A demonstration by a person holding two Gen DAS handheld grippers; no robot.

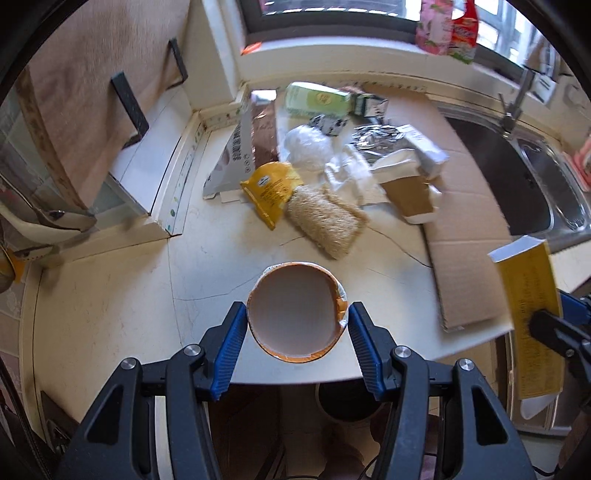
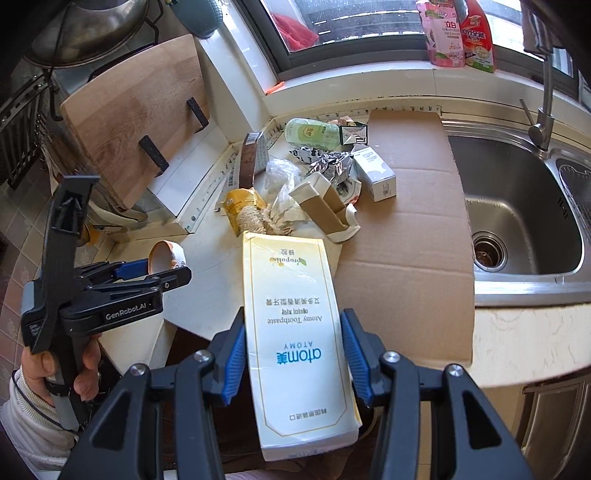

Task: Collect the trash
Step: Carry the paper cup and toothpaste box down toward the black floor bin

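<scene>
Between our left claw's (image 1: 297, 332) pads sits the cup (image 1: 295, 314), gripped, mouth facing us; our right claw (image 2: 293, 354) clamps the carton (image 2: 295, 332), long axis pointing ahead.

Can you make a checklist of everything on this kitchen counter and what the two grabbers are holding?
Surface: cracked cream stone counter, flattened brown cardboard sheet beside the steel sink.
Job's things: orange-rimmed round paper cup; long yellow-and-white toothpaste box.
Clutter: yellow snack pouch, straw-coloured scrubbing pad, pale green bottle, crumpled foil wrapper.
Grippers: left gripper shut on the cup; right gripper shut on the box.
Cables: nothing seen.
Surroundings: wooden cutting board, window, pink and red cleaner packs.
</scene>
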